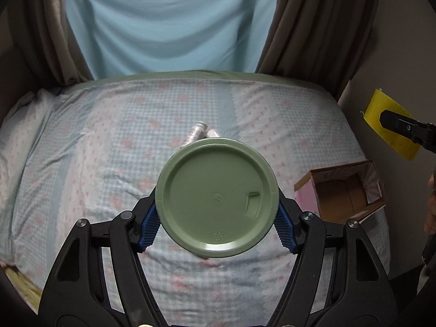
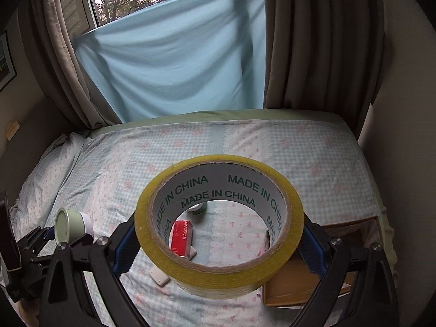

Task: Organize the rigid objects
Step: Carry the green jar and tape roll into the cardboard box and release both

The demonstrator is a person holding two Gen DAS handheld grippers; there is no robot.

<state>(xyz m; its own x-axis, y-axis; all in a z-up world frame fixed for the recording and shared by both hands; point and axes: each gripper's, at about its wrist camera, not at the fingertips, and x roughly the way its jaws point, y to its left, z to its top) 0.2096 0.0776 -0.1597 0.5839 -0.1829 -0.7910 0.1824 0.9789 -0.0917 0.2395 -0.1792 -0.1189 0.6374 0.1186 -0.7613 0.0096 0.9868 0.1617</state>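
Your left gripper (image 1: 217,223) is clamped on a green container (image 1: 217,199); the blue pads (image 1: 148,229) press its sides, and its round base, marked PET, faces the left wrist camera. In the right wrist view the same container (image 2: 71,224) shows a white band at its far end and is held above the left part of the bed (image 2: 313,147).

Just beyond the container, in the left wrist view, two small white bottles (image 1: 201,132) lie on the checked sheet; they are blurred. An open cardboard box (image 1: 343,193) sits at the bed's right edge.

Your right gripper (image 2: 219,241) is clamped on a yellow tape roll (image 2: 218,269), pads against its outer wall, the core printed MADE IN CHINA. The roll is held above the bed, with the box (image 2: 294,280) below and to its right. Through the core you see a red packet (image 2: 182,235) lying on the sheet and a small jar (image 2: 196,209) farther back. A small white flat piece (image 2: 160,277) lies on the sheet below the roll's left side.
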